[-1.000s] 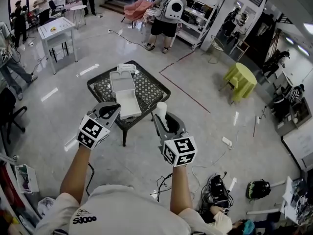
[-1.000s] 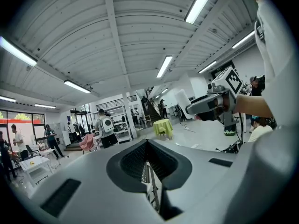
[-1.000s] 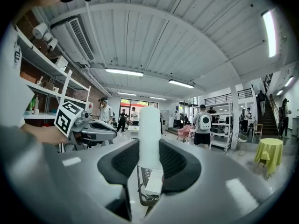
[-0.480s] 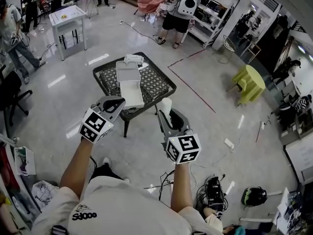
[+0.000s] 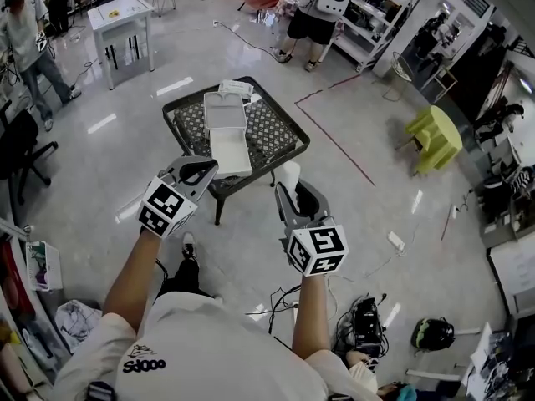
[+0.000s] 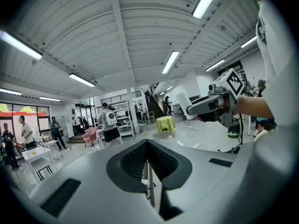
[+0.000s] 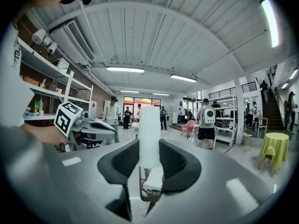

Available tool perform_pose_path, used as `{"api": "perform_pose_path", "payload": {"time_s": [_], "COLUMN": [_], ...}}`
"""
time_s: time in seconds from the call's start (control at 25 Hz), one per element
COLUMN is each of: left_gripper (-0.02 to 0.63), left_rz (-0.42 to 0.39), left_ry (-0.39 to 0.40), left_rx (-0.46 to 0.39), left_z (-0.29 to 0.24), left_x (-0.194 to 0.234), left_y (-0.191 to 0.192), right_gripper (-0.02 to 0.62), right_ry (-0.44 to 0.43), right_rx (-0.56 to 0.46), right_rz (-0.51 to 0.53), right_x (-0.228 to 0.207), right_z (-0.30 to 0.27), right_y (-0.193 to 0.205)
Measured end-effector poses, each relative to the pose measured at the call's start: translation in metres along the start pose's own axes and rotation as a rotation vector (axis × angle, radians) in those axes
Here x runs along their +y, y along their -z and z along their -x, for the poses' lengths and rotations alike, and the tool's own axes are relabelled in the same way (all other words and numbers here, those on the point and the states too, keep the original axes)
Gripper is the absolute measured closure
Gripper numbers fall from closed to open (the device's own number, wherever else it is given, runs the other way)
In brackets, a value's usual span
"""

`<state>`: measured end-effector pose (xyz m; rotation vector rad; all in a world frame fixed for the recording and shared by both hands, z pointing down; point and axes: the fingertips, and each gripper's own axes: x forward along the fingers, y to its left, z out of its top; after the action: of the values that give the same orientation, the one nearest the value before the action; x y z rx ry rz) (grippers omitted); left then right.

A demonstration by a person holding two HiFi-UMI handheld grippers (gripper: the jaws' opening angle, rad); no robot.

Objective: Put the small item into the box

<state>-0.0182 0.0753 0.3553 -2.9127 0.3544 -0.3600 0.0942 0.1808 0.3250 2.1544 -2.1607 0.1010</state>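
My right gripper (image 5: 289, 182) is shut on a white upright cylinder (image 5: 288, 174), which stands between its black pads in the right gripper view as the cylinder (image 7: 149, 134). An open white box (image 5: 226, 132) lies on a black lattice table (image 5: 280, 140) ahead of both grippers. My left gripper (image 5: 203, 168) hovers just before the table's near edge, jaws together with nothing between them; in its own view the left gripper (image 6: 147, 146) shows only a thin slit. The right gripper (image 6: 210, 107) also shows there, off to the right.
A second white item (image 5: 236, 88) lies at the table's far edge. On the floor are a white side table (image 5: 121, 15), a yellow-green covered table (image 5: 435, 132), a black chair (image 5: 21, 153), and cables and bags (image 5: 368, 324). Several people stand at the back.
Both grippers have sunk a little, the right one still holding the cylinder. The view has shifted, so the black table sits higher in the picture and a foot shows below the left arm.
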Motion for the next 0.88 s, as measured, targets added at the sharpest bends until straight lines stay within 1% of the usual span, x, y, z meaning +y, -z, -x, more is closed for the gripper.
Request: {"api": "perform_pose_path", "payload": {"time_s": [0.28,0.52,0.72,0.88], "left_gripper": [0.601,0.601,0.601,0.601], "left_rz": [0.014,0.016,0.03,0.047], "left_ry": [0.007,0.018,0.02,0.025], "left_rx": [0.006,0.021,0.027,0.041], "left_z": [-0.033,-0.072,-0.104,-0.121], "left_x": [0.041,0.091,0.128,0.154], "left_y": [0.013,0.023,0.024,0.035], "right_gripper": [0.457,0.457,0.457,0.457], "right_ry": [-0.009,-0.005,-0.023,-0.038], "right_rx": [0.019,0.025,0.04,0.061], "right_rz": [-0.01,-0.02,-0.012,-0.013], "right_x": [-0.016,-0.038,-0.055,-0.057], "right_z": [-0.051,-0.109,-0.152,-0.188], "right_y": [0.007,0.007,0.003,0.007]}}
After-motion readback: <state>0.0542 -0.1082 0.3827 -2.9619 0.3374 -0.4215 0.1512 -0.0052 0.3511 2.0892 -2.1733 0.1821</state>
